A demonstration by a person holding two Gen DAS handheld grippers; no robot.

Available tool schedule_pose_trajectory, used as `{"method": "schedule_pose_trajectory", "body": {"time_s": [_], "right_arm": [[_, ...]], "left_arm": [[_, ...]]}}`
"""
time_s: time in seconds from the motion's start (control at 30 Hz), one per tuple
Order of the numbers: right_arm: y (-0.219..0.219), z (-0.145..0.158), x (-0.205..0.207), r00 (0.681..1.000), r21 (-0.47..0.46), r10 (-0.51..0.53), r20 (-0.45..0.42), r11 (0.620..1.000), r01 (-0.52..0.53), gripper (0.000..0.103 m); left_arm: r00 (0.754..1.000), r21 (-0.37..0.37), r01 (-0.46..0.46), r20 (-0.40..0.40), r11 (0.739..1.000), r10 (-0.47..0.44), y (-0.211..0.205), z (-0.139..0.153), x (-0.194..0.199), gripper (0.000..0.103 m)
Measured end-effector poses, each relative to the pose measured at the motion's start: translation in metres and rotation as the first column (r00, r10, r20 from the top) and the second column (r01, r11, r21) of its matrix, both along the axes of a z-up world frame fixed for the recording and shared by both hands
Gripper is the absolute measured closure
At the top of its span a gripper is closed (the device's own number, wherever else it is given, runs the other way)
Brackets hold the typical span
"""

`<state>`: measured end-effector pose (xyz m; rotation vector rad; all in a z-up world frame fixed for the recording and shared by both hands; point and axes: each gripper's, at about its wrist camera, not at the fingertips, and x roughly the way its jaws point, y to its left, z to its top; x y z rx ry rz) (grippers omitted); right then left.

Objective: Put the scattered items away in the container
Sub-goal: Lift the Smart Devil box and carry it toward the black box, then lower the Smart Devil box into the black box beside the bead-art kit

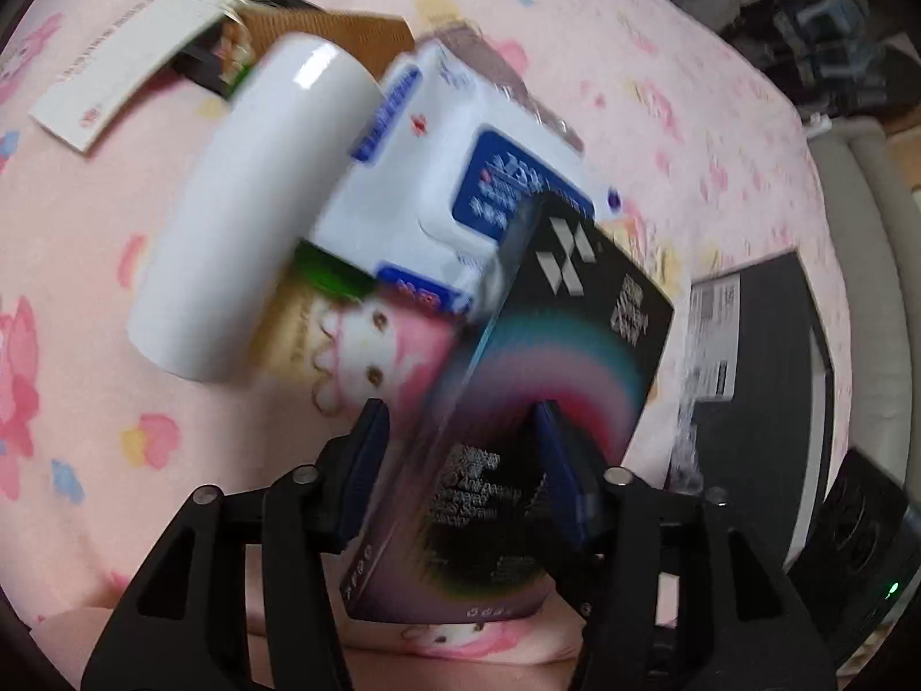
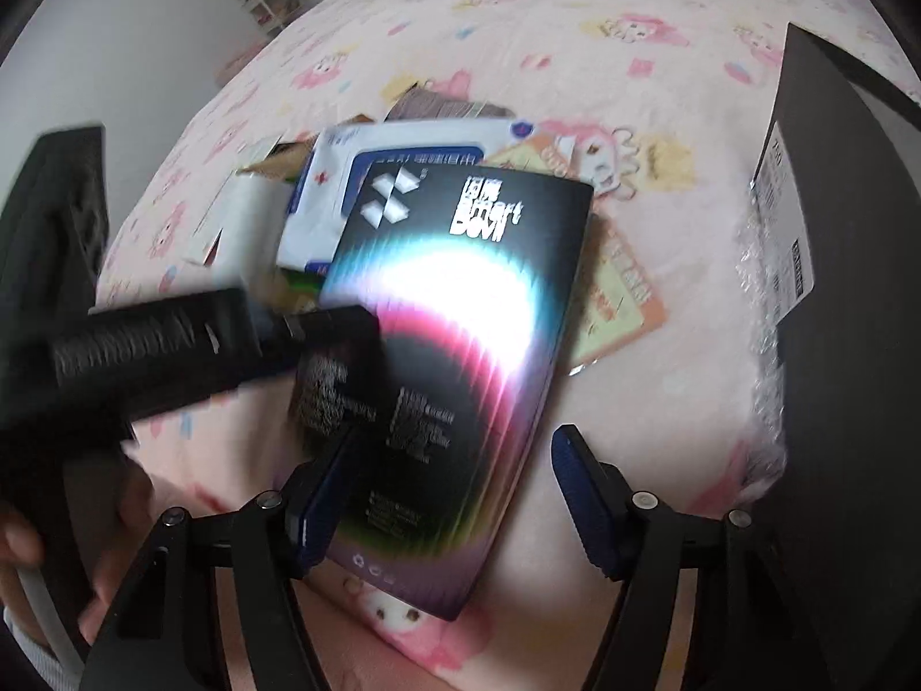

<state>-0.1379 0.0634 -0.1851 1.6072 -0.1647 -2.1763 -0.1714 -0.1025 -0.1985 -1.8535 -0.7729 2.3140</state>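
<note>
My left gripper (image 1: 460, 437) is shut on a flat black box with a rainbow arc (image 1: 552, 357) and holds it tilted above the pink bedspread. The same box (image 2: 455, 345) fills the middle of the right wrist view, with the left gripper's black fingers (image 2: 322, 334) on its left edge. My right gripper (image 2: 455, 460) is open, with the box's lower end between its jaws but not clamped. Behind lie a white cylinder (image 1: 242, 201), a white-and-blue wipes pack (image 1: 455, 173) and a black container (image 1: 765, 345) at the right, seen also in the right wrist view (image 2: 834, 265).
A white paper card (image 1: 132, 40) and a brown cardboard piece (image 1: 345, 34) lie at the far left of the pile. An orange-edged packet (image 2: 621, 288) lies under the box. Bubble wrap (image 2: 765, 345) lines the container's side. A bed edge is at the right.
</note>
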Motion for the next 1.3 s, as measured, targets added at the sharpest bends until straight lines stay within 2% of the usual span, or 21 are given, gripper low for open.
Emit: {"method": "schedule_pose_trajectory", "body": {"time_s": [0.1, 0.13, 0.2, 0.27, 0.43, 0.6, 0.73, 1.0, 1.13, 1.3], "right_arm": [[-0.003, -0.015, -0.003, 0.999, -0.024, 0.016, 0.038, 1.0, -0.015, 0.037], [-0.005, -0.017, -0.001, 0.999, -0.033, 0.02, 0.04, 0.999, -0.019, 0.032], [-0.004, -0.016, 0.006, 0.999, -0.03, 0.019, 0.026, 0.999, -0.018, 0.031], [-0.004, -0.012, 0.006, 0.999, -0.027, 0.023, 0.029, 0.999, -0.022, 0.031], [0.008, 0.019, 0.002, 0.999, -0.016, -0.013, -0.034, 1.0, 0.012, 0.037], [0.016, 0.056, 0.014, 0.994, 0.022, 0.027, -0.108, 0.999, -0.025, 0.037], [0.032, 0.08, 0.021, 0.989, 0.004, 0.029, -0.146, 1.0, -0.029, 0.037], [0.068, 0.131, 0.033, 0.973, -0.03, 0.018, -0.228, 0.999, -0.026, 0.037], [0.091, 0.14, 0.03, 0.973, -0.042, 0.004, -0.231, 0.999, -0.014, 0.037], [0.125, 0.145, 0.026, 0.968, -0.045, -0.024, -0.25, 0.999, 0.013, 0.037]], "left_arm": [[0.998, 0.001, 0.046, 0.037, 0.999, -0.046, 0.006, -0.007, -0.001, 0.037], [0.997, -0.006, 0.069, 0.047, 0.998, -0.069, 0.01, -0.01, -0.001, 0.035], [0.995, -0.043, 0.095, 0.033, 0.995, -0.093, 0.016, -0.007, 0.0, 0.032], [0.994, -0.036, 0.105, -0.004, 0.994, -0.105, 0.015, 0.0, 0.003, 0.033], [0.984, 0.036, 0.137, -0.116, 0.99, -0.132, 0.012, 0.023, 0.018, 0.038], [0.967, 0.075, 0.179, -0.199, 0.981, -0.161, 0.011, 0.056, 0.038, 0.039], [0.96, 0.115, 0.167, -0.245, 0.979, -0.135, 0.012, 0.083, 0.049, 0.04], [0.936, 0.071, 0.211, -0.303, 0.975, -0.181, 0.058, 0.131, 0.04, 0.04], [0.929, 0.045, 0.236, -0.303, 0.971, -0.212, 0.087, 0.146, 0.033, 0.04], [0.916, 0.029, 0.277, -0.309, 0.96, -0.255, 0.131, 0.15, 0.019, 0.04]]}}
